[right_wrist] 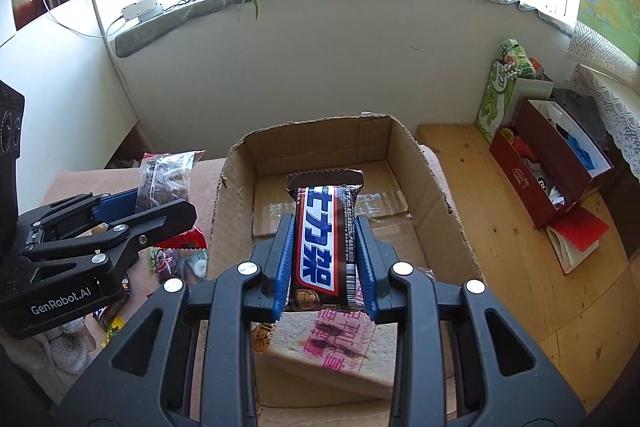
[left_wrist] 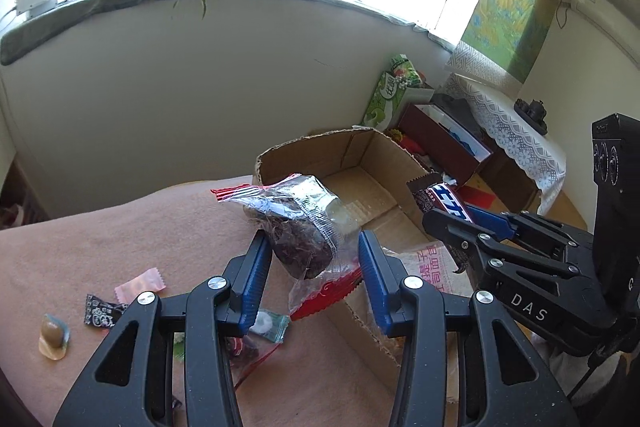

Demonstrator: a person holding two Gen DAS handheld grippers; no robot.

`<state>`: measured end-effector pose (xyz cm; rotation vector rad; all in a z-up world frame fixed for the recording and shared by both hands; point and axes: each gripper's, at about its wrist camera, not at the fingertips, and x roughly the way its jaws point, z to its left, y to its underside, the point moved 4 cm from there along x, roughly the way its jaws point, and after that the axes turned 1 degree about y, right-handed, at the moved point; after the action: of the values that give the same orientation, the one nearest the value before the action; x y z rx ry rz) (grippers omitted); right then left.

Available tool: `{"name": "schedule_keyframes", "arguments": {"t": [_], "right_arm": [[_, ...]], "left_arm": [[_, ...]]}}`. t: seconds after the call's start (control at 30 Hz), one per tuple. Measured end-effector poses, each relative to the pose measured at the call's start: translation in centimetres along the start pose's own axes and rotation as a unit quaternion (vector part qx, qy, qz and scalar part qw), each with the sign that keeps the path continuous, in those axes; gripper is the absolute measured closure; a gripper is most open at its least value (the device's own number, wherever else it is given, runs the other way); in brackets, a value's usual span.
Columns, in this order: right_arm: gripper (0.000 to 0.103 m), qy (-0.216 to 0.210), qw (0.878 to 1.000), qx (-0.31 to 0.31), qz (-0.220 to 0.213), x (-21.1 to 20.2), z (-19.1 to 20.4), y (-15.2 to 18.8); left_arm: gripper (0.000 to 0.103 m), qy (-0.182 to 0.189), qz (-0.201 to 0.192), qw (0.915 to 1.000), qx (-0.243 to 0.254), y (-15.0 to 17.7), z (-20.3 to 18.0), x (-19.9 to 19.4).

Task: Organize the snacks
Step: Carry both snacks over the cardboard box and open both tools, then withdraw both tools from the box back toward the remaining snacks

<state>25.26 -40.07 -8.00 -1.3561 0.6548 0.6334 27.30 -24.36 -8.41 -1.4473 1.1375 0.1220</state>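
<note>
We have the right gripper (right_wrist: 325,259) clamped on the chocolate bar (right_wrist: 323,239) above the cardboard box (right_wrist: 432,187), left gripper (left_wrist: 312,259) pinching the clear-wrapped dark snack (left_wrist: 298,223) at the box edge; lower both well inside before releasing.

Glossy chocolate bar (right_wrist: 323,241), matt cardboard box (right_wrist: 434,187)
</note>
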Motion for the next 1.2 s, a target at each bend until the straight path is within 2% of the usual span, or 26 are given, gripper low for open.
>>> {"name": "schedule_keyframes", "arguments": {"t": [0.23, 0.6, 0.7, 0.77, 0.83, 0.97, 1.1, 1.2], "right_arm": [[0.073, 0.003, 1.000, 0.011, 0.011, 1.6, -2.4, -0.7], [0.073, 0.006, 1.000, 0.017, 0.017, 2.7, -3.4, -1.0], [0.073, 0.012, 1.000, 0.018, 0.014, 2.5, -3.5, -1.1], [0.067, 0.014, 1.000, 0.020, 0.012, 2.4, -3.6, -1.2], [0.048, 0.020, 1.000, 0.021, 0.006, 2.1, -3.6, -1.3], [0.043, 0.025, 0.999, 0.023, -0.002, 1.6, -3.7, -1.3], [0.031, 0.031, 0.999, 0.021, -0.008, 0.8, -3.5, -1.3], [0.028, 0.036, 0.999, 0.017, -0.011, 0.0, -3.0, -1.3]], "left_arm": [[0.060, 0.004, 0.013, 0.9999, 0.011, -0.6, -1.2, 1.9], [0.058, 0.009, 0.022, 0.9996, 0.016, -0.9, -2.0, 2.7], [0.042, 0.005, 0.024, 0.9996, 0.013, -1.0, -1.8, 2.8], [0.040, 0.000, 0.021, 0.9997, 0.016, -1.0, -1.7, 2.6], [0.040, -0.001, 0.018, 0.9997, 0.015, -1.1, -1.6, 2.4], [0.040, -0.004, 0.014, 0.9997, 0.018, -1.0, -1.5, 1.7], [0.040, -0.003, 0.014, 0.9998, 0.012, -0.8, -1.3, 1.2], [0.040, -0.003, 0.009, 0.9999, 0.005, -0.6, -1.0, 0.4]]}}
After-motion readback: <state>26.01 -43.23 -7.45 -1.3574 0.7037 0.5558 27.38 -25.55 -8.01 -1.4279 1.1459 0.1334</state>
